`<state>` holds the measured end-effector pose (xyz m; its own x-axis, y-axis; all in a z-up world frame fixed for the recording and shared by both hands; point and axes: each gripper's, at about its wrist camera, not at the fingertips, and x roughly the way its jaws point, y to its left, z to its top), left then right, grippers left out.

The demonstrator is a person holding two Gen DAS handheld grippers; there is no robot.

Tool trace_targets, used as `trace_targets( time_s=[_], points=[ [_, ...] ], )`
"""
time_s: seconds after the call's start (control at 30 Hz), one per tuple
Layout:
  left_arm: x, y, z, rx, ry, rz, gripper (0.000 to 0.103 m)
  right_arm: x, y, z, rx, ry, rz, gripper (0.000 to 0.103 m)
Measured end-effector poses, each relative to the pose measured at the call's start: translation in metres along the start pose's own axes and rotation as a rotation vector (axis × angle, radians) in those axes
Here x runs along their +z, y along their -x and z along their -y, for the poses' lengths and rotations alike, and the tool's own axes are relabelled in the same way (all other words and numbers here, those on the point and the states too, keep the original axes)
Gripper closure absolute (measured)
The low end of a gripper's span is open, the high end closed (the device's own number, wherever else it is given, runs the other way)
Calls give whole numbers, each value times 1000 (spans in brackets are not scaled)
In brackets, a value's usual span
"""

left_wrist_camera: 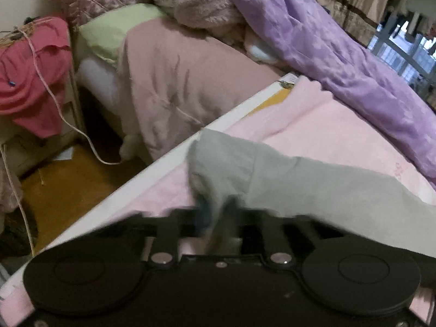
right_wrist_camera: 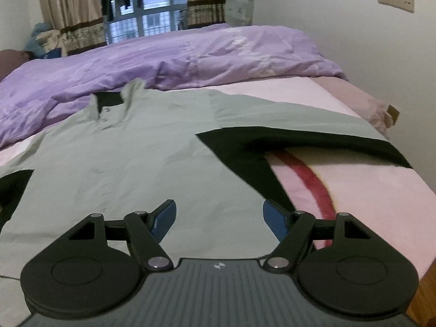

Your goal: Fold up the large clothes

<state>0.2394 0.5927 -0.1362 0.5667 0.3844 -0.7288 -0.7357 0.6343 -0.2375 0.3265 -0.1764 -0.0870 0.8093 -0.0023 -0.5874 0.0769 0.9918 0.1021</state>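
Shirt spread flat on the bed, one tool pinching a sleeve

Shirt (right_wrist_camera: 114, 169) is grey-green with black side panels, and it lies face up on the pink sheet (right_wrist_camera: 354, 185) of the bed, collar toward the purple quilt (right_wrist_camera: 190, 54), so it can be folded neatly. Its long sleeves stick out to both sides. On the left, the sleeve (left_wrist_camera: 299, 188) runs toward the white bed edge (left_wrist_camera: 169, 163). The left tool (left_wrist_camera: 218, 218) is clenched on the cuff end of that sleeve, and the cloth bunches up between its blurry tips; I think it grabs there so the sleeve can be pulled over the body. The right tool (right_wrist_camera: 219, 219) is wide apart and holds nothing. It hangs over the lower part of the shirt near the black side panel (right_wrist_camera: 261, 169), likely ready to take hold there. No fold is made yet.
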Motion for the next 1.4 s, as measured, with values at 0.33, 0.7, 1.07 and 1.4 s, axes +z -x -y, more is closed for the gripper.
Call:
trace_targets(
  time_s=[0.33, 0.7, 1.07, 1.4],
  points=[
    [9, 37, 45, 22, -105, 111, 101, 2, -2, 4, -10, 25, -1, 17],
    [-18, 110, 256, -285, -397, 205, 103, 27, -17, 23, -79, 84, 5, 17],
    [-147, 121, 486, -555, -606, 99, 103, 49, -40, 68, -88, 58, 31, 17],
    [-226, 118, 600, -741, -693, 5, 103, 49, -71, 91, -112, 16, 3, 17]
  ],
)
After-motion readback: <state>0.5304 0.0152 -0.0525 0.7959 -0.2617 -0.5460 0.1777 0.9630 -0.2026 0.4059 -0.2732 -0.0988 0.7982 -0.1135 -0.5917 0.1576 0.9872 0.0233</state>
